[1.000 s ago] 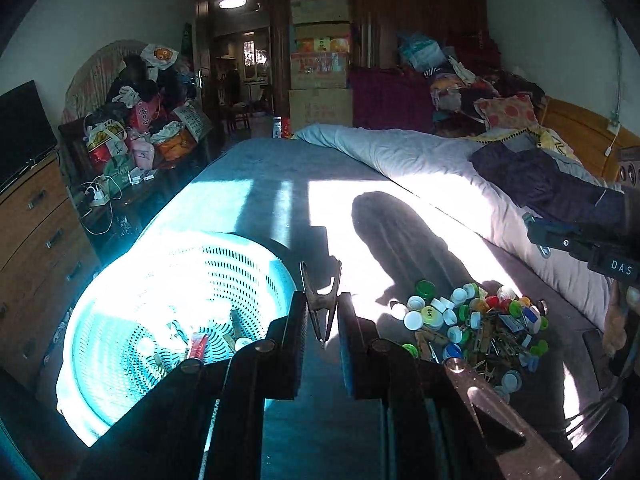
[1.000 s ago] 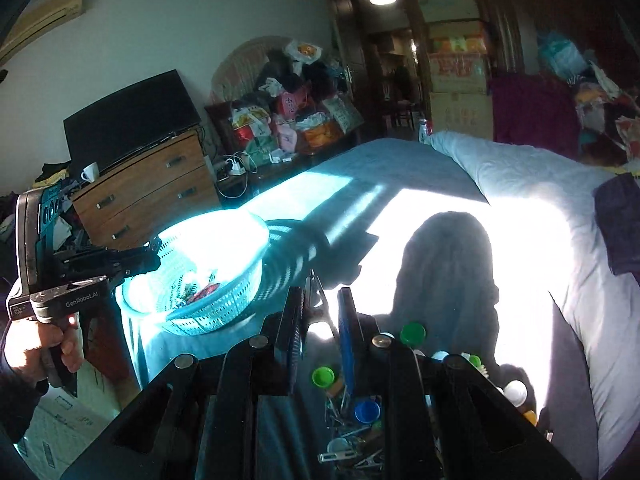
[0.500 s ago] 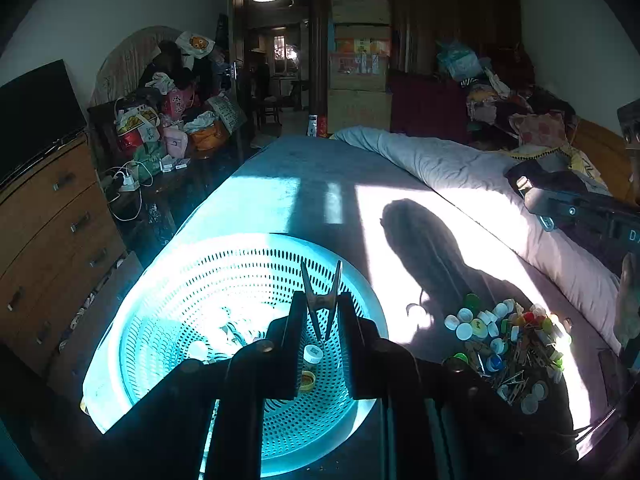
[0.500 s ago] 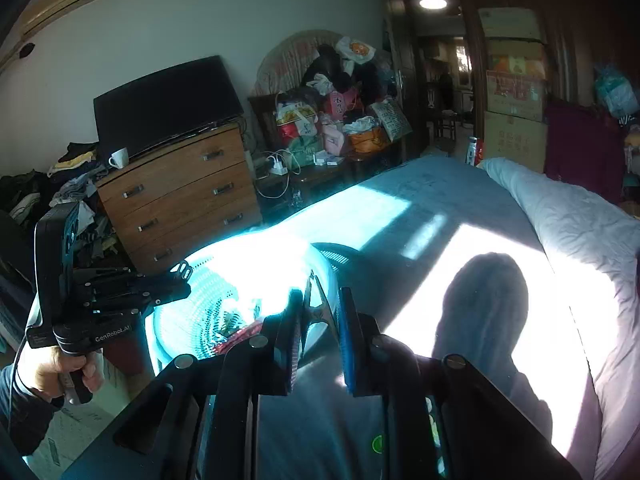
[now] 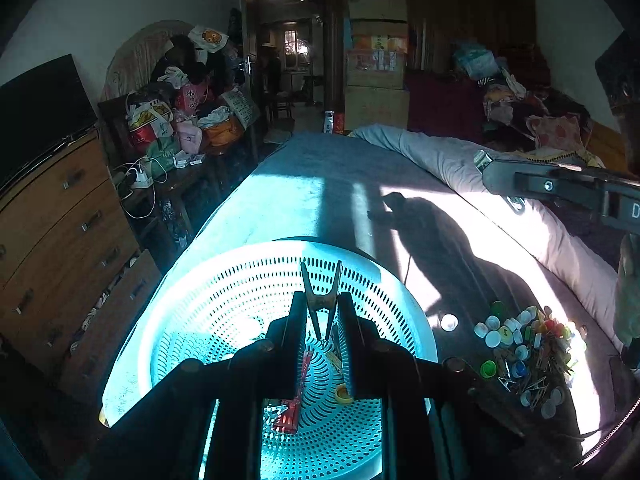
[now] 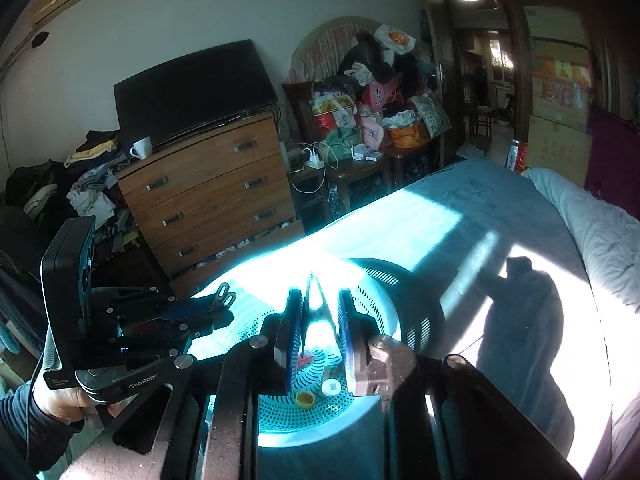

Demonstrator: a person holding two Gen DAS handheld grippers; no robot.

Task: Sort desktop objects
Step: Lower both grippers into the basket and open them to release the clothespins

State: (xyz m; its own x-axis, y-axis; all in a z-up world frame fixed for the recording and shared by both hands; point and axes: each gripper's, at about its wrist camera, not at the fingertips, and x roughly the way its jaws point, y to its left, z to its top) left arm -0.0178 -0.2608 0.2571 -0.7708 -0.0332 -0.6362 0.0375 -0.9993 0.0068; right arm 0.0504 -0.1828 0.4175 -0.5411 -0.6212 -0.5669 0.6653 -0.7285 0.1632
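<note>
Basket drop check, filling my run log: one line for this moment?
left tool: shut on clip | right tool: shut on clip | both over basket | caps pile unsorted

A wooden dresser (image 6: 208,196) stands at nine o'clock with a dark television (image 6: 192,92) and a white mug (image 6: 141,148) on top. Cardboard boxes (image 5: 376,64) are stacked at twelve o'clock, a rumpled quilt (image 5: 460,164) at two.

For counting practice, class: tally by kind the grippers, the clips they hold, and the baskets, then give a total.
Grippers: 2 (left gripper, right gripper)
Clips: 2 (left clip, right clip)
Baskets: 1 (basket)
Total: 5
</note>
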